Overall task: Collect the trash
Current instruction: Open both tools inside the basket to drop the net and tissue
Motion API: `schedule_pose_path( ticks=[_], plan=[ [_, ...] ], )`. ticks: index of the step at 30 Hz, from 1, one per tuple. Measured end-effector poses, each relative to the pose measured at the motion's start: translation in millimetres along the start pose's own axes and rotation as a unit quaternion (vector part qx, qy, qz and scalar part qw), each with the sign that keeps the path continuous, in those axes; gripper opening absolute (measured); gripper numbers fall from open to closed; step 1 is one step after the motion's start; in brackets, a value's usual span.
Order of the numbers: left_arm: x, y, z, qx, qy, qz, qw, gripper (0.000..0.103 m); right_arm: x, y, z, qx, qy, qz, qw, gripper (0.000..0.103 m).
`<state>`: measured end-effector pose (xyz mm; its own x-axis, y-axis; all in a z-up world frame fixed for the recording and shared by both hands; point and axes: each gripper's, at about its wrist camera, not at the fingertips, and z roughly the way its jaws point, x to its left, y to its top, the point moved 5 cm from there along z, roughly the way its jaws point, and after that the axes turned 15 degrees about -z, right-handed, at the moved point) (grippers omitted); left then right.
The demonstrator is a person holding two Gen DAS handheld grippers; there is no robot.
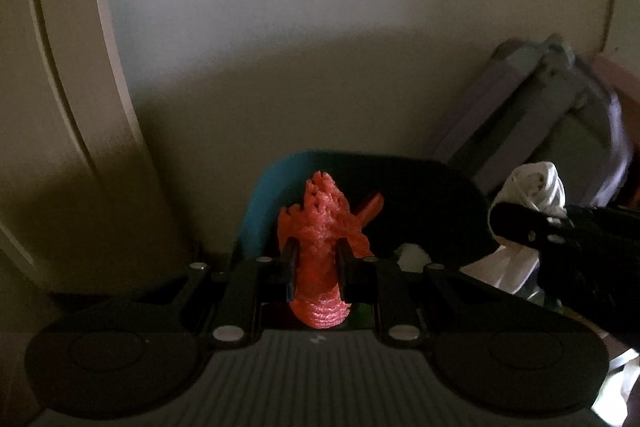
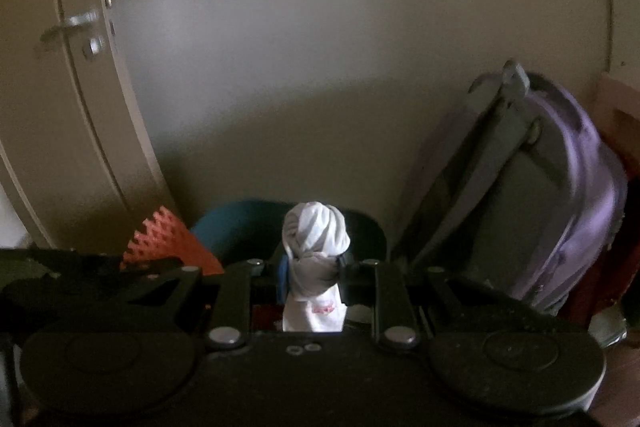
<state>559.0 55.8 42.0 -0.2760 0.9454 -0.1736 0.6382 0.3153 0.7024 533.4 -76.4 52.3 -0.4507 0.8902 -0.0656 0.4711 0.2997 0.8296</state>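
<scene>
Dim wall (image 2: pixel 280 67); no legible writing.

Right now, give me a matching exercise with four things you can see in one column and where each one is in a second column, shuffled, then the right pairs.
Things:
1. red foam piece
2. white crumpled wrapper
3. purple backpack
4. door handle

Places:
A. leaning at the wall, right side
B. clamped in the left gripper
C. upper left, on the door
D. clamped in the right gripper

Pairs: 1-B, 2-D, 3-A, 4-C
</scene>
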Motion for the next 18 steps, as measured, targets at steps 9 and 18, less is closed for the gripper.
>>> schedule_pose_path(
  ticks=[9, 18],
  plan=[
    [9.7, -13.5, 68.2, 0.072, 0.021, -0.004, 0.9971, 0.019, 10.8, -31.3, 50.0, 0.06, 0.022, -0.026, 0.998, 0.022],
    [17.5, -21.6, 92.1, 0.11, 0.042, -0.001, 0.993, 0.028, 18.1, -41.9, 59.8, 0.071, 0.031, -0.062, 0.995, 0.029]
  ],
)
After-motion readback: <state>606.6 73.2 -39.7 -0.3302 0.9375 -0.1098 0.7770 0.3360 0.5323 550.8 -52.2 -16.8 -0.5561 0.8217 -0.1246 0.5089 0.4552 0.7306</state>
